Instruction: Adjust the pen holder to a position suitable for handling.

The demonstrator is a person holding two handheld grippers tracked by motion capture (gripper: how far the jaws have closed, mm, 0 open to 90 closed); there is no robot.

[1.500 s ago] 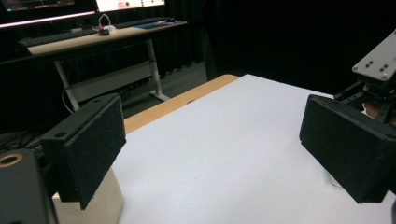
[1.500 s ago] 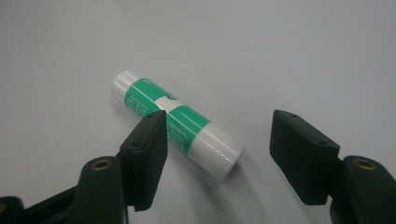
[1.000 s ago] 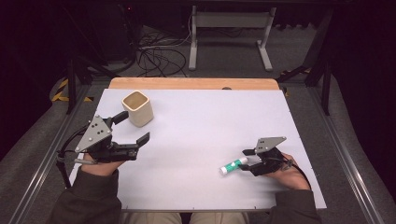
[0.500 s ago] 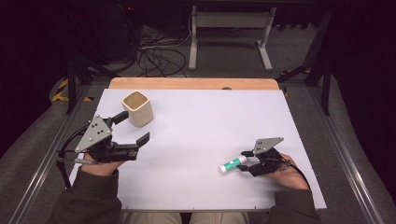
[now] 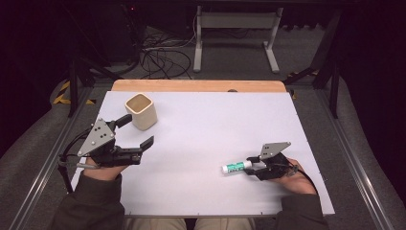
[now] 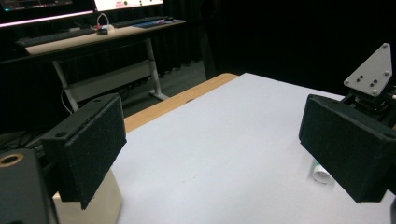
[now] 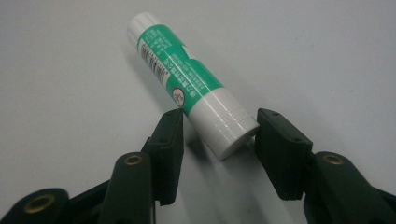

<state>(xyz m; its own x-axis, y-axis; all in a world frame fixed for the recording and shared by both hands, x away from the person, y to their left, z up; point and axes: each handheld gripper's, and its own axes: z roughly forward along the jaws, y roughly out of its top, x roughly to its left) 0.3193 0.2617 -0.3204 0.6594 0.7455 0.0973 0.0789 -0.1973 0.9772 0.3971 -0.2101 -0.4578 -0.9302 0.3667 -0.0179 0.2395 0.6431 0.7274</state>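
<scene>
While the glue stick (image 7: 189, 95) lies flat on the white worktop (image 5: 206, 143), toward its near right part, I hold my right claw (image 5: 253, 165) low around the stick's white cap end. Its jaws have just been closing, and the right gripper view shows the cap between them; the left pad looks to be at the tube, the right pad just beside it, so I judge the grasp not yet made and the stick not lifted. My left claw (image 5: 139, 130) hovers wide open with nothing between its pads, just beside the cream square cup (image 5: 141, 111) standing upright at the far left. Done so far: approach and alignment on the stick. Remaining, in my judgement: complete the pinch, lift, and carry the stick, probably to the cup, well apart from it.
</scene>
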